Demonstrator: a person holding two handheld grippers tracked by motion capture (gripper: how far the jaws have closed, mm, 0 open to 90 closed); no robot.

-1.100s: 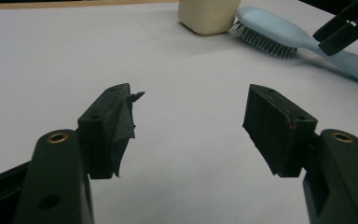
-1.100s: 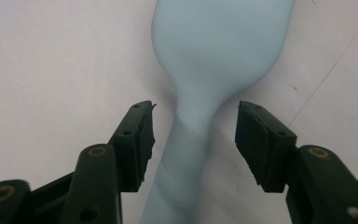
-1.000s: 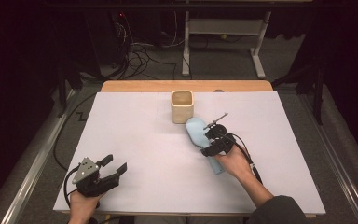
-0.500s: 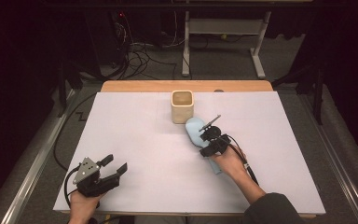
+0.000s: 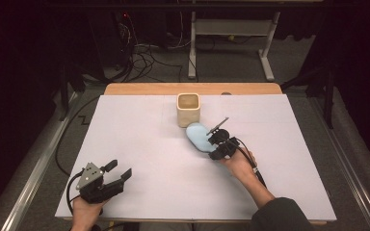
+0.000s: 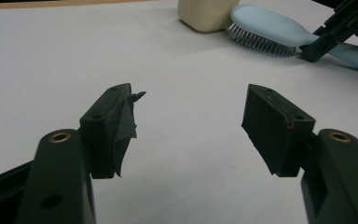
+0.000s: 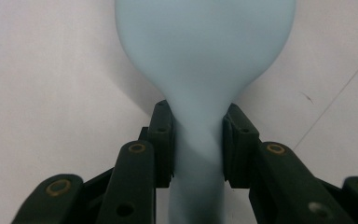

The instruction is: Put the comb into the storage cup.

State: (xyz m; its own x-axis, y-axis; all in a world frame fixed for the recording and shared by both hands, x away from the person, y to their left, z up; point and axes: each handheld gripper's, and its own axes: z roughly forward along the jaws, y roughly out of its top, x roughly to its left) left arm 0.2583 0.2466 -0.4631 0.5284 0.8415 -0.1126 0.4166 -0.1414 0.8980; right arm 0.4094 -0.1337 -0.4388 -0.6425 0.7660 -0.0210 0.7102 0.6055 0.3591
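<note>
Right gripper view, right gripper (image 7: 198, 140) pinching smooth pale-blue hairbrush (image 7: 205, 56) neck, left gripper (image 6: 189, 121) fingers spread

Light falls from above onto my white table cover (image 5: 149, 144), which is evenly bright, while the room around it sinks into near black. Shadows under my grippers are soft and short. Up close, the pale blue brush (image 7: 205, 60) blurs, and my jaws look soft-edged.

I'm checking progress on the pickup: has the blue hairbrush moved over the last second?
Yes. The blue hairbrush, held in the right tongs, has shifted slightly nearer the cup.
</note>
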